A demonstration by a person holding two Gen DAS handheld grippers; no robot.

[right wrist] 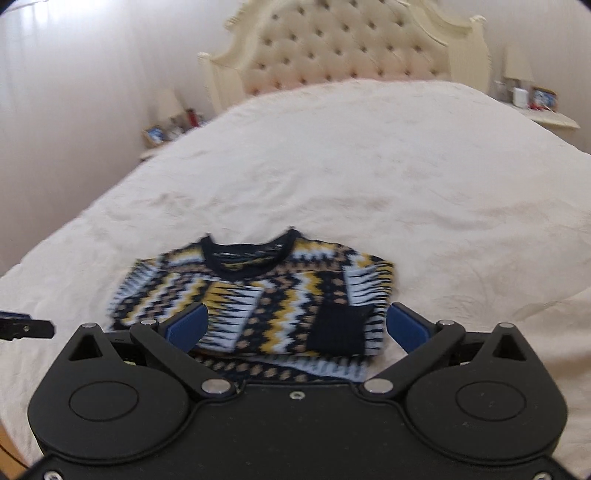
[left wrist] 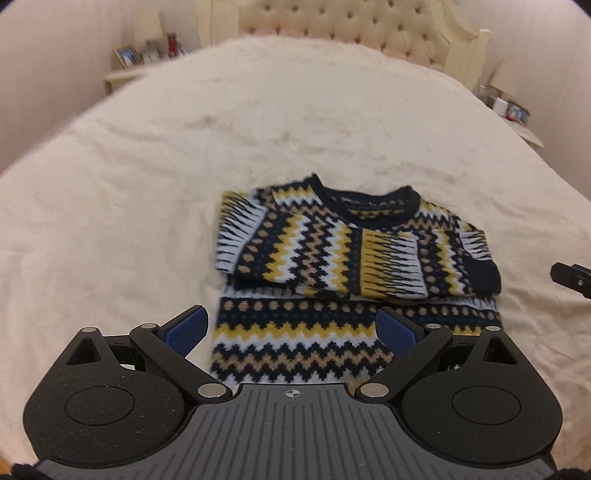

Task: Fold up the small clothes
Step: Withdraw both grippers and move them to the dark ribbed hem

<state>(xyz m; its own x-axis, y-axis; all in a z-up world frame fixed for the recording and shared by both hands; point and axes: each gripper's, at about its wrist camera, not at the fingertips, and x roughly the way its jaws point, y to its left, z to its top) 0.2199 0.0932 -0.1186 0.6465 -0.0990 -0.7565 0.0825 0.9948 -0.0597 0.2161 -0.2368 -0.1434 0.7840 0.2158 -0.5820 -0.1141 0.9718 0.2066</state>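
Note:
A small knitted sweater [left wrist: 332, 251] with navy, yellow, white and tan zigzags lies on the bed, both sleeves folded across its chest. It also shows in the right wrist view [right wrist: 258, 295]. My left gripper [left wrist: 291, 326] is open and empty above the sweater's lower hem, its blue pads [left wrist: 186, 328] wide apart. My right gripper [right wrist: 297, 325] is open and empty above the sweater's right half, near the navy cuff [right wrist: 340, 328]. The right gripper's tip shows at the right edge of the left wrist view [left wrist: 572, 278]; the left gripper's tip shows at the left edge of the right wrist view [right wrist: 26, 328].
The cream bedspread [left wrist: 258, 122] stretches to a tufted headboard [left wrist: 332, 29]. A nightstand with a lamp and photo frames stands on each side of the bed [left wrist: 136, 62] [left wrist: 517, 110].

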